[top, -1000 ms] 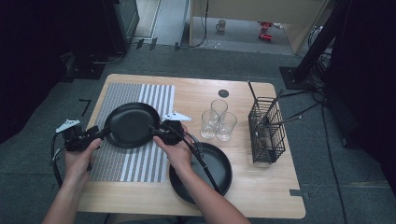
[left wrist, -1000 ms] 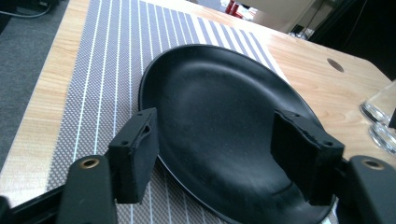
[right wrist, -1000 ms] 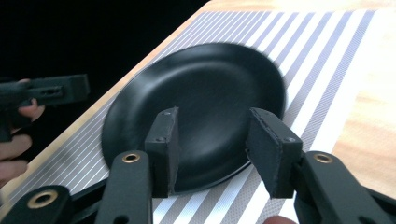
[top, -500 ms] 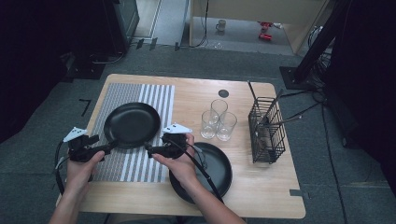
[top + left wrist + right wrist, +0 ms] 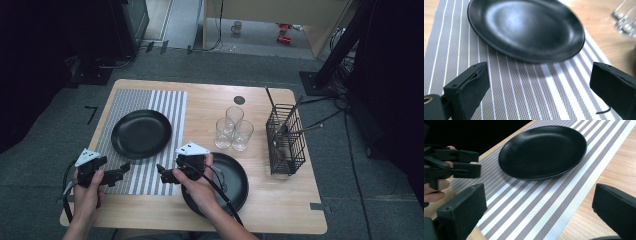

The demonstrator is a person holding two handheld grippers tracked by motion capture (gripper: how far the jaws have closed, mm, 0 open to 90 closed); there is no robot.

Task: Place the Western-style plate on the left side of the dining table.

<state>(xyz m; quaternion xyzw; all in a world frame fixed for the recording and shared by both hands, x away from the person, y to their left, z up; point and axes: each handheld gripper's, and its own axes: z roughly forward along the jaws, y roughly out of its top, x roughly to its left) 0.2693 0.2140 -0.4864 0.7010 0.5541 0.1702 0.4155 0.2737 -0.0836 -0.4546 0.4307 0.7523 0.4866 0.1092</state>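
A black plate (image 5: 141,133) (image 5: 529,27) (image 5: 544,150) lies flat on the grey striped placemat (image 5: 150,100) (image 5: 524,95) (image 5: 554,202). My left gripper (image 5: 124,170) (image 5: 536,87) hovers over the mat's near left part, short of the plate. Its jaws have just been opening and hold nothing. My right gripper (image 5: 161,173) (image 5: 539,212) faces it from the mat's near right edge, jaws also just opened wide and empty. In the right gripper view the left gripper (image 5: 477,163) appears at the left, held by a hand.
A second black plate (image 5: 235,182) sits at the front under my right hand. Three clear glasses (image 5: 233,129) (image 5: 625,17) stand mid-table. A black wire basket (image 5: 286,140) with utensils stands at the right. The table's front edge runs just behind both hands.
Both grippers let go of the plate's rim, opened, and drew back toward the near edge. The plate stays where it was set on the placemat.
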